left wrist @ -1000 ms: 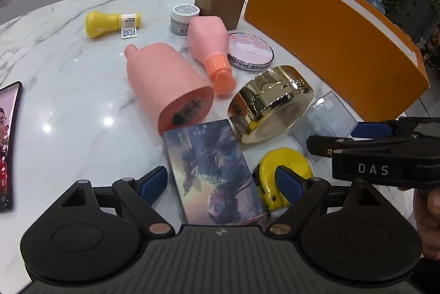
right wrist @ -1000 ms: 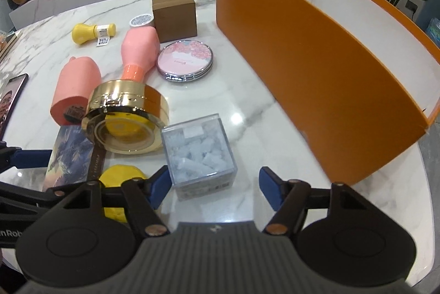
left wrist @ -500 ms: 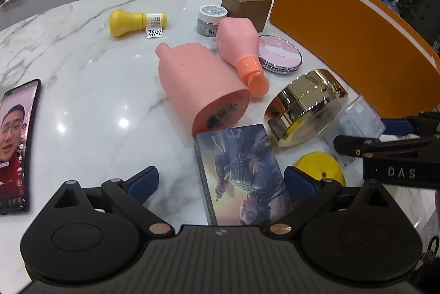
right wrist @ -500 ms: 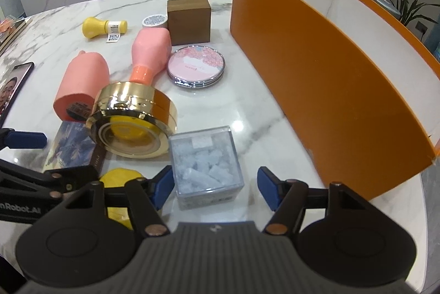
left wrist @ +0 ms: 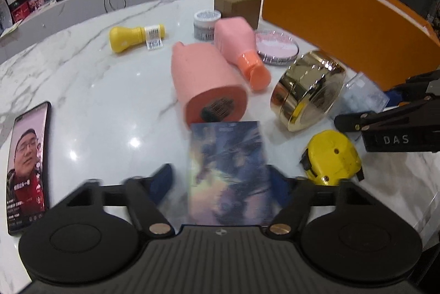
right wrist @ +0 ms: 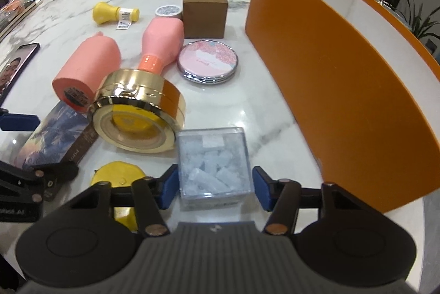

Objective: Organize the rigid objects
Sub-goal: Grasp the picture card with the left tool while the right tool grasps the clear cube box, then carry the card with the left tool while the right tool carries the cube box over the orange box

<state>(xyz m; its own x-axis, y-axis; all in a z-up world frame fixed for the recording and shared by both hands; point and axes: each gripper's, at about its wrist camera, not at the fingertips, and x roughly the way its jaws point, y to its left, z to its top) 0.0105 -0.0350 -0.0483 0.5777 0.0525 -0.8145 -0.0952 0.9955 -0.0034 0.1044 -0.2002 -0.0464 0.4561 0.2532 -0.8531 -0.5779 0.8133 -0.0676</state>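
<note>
At the bottom centre of the left wrist view, the left gripper (left wrist: 221,181) straddles a flat box with a dark illustrated cover (left wrist: 228,173); its jaws have just been closing, and blur hides whether the blue pads press the box's long edges. Just right of it lies a yellow tape measure (left wrist: 331,156); above stand a gold round case (left wrist: 308,93) on its edge and two pink bottles (left wrist: 209,85) on their sides. In the right wrist view's lower centre, the right gripper (right wrist: 214,188) brackets a clear plastic cube of pale blue pieces (right wrist: 213,162); its jaws have just been closing, with thin gaps visible beside both pads. An orange box (right wrist: 338,79) fills the right. Everything sits on a white marble table (right wrist: 247,112).
</note>
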